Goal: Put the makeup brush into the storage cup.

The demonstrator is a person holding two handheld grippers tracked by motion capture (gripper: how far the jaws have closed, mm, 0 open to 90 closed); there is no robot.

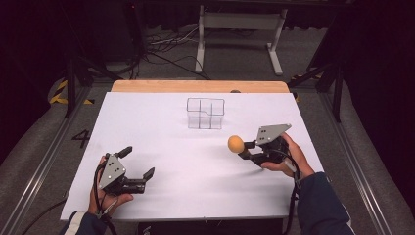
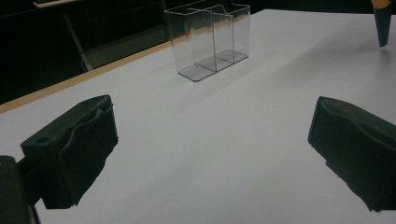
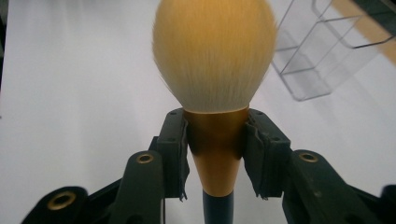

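Note:
A makeup brush [image 1: 236, 143] with a round tan bristle head, a gold ferrule and a dark handle is held above the white table sheet [image 1: 166, 127], right of centre. My right gripper [image 1: 248, 149] is shut on its ferrule. In the right gripper view the pads [image 3: 173, 144] press both sides of the ferrule, and the brush head [image 3: 215, 51] rises in front. My left gripper [image 1: 139, 161] rests at the front left, open, with nothing between its jaws. A clear plastic organizer [image 1: 205, 113] with compartments stands at the far middle.
The left gripper view looks between my left gripper's [image 2: 210, 144] wide jaws to the organizer [image 2: 210, 39] and the brush's dark handle tip [image 2: 383, 23] at the top right. The wooden table edge [image 1: 195, 86] runs behind the sheet. The organizer [image 3: 327, 56] lies right of the brush.

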